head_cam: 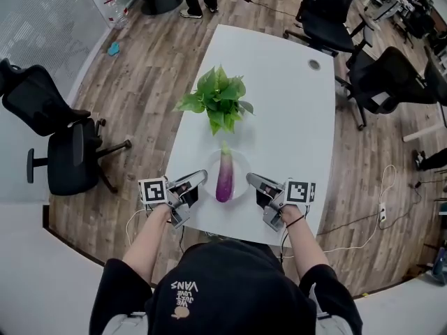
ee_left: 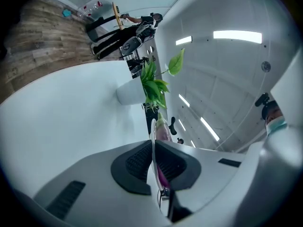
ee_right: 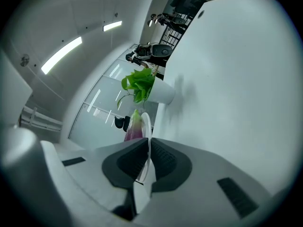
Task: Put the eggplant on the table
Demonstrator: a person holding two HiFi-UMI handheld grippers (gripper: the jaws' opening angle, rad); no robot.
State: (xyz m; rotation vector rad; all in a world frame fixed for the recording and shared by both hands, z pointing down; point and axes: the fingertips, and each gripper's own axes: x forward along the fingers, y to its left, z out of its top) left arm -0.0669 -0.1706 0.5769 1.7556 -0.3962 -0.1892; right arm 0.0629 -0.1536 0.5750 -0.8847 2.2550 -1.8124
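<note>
- Here, eggplant (head_cam: 224, 176) lies flat on a white plate (head_cam: 239, 169), right between the two grippers.
- Its long axis runs straight away from the person, across the line between the grippers.
- The green stem end points out past the jaw tips toward the plant (head_cam: 218, 98). The rounded purple end points back toward the person.
- Left gripper (head_cam: 200, 179) has its jaws closed down to a thin slit, pinching the plate's left rim.
- In the left gripper view, the plate edge (ee_left: 151, 132) stands as a thin white line between the dark pads of the left gripper (ee_left: 152, 144). The eggplant (ee_left: 164, 130) is just beyond the tips, to the inner side, not touched by the jaws.
- Right gripper (head_cam: 252, 181) is the same: jaws nearly together, clamped on the plate's right rim.
- In the right gripper view, the rim (ee_right: 146, 123) sits between the pads of the right gripper (ee_right: 147, 146). The eggplant (ee_right: 133, 127) is just past the tips on the inner side, apart from the jaws.
- The plant in its white pot (ee_right: 164, 93) stands farther ahead of both grippers on the white table (head_cam: 279, 96).
- Cannot tell if the plate rests on the table or is raised off it.
</note>
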